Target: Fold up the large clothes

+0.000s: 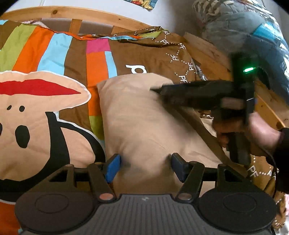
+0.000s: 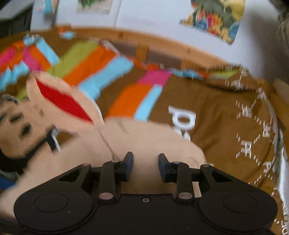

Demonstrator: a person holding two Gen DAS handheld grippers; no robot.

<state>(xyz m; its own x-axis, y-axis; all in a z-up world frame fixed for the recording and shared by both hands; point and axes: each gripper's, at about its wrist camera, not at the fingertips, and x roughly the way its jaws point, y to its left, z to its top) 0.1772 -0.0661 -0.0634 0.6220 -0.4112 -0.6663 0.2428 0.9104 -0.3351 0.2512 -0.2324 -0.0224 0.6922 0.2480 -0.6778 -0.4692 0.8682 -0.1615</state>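
**Beige garment on the bed, both tongs spread**

From my left wrist camera I see the left gripper (image 1: 145, 167) with its blue-padded fingers (image 1: 112, 167) wide apart, pressing down on either side of a hump of the plain beige cloth garment (image 1: 137, 124). Nothing is pinched between them; the cloth bulges up in the gap. The garment lies folded into a long band running from 6 o'clock up toward 12 o'clock, on top of the brown quilted bedspread with bright stripes and a cartoon monkey face (image 1: 54, 59).

At 3 o'clock the right gripper (image 1: 155, 90) reaches in sideways, blurred, its tip over the far end of the garment. The person's hand (image 1: 240, 130) grips its handle, a dark sleeve (image 1: 281, 144) just behind. I cannot tell from this view how its jaws stand.

My right wrist camera settles that: the fingers (image 2: 129, 166) are released, with a clear gap between them, hovering over the beige cloth, which fills the frame from 6 to 9 o'clock. The picture is heavily smeared.

A curved wooden bed frame (image 1: 86, 15) runs along 12 o'clock, against a white wall (image 2: 162, 19) carrying a colourful poster (image 2: 216, 19).
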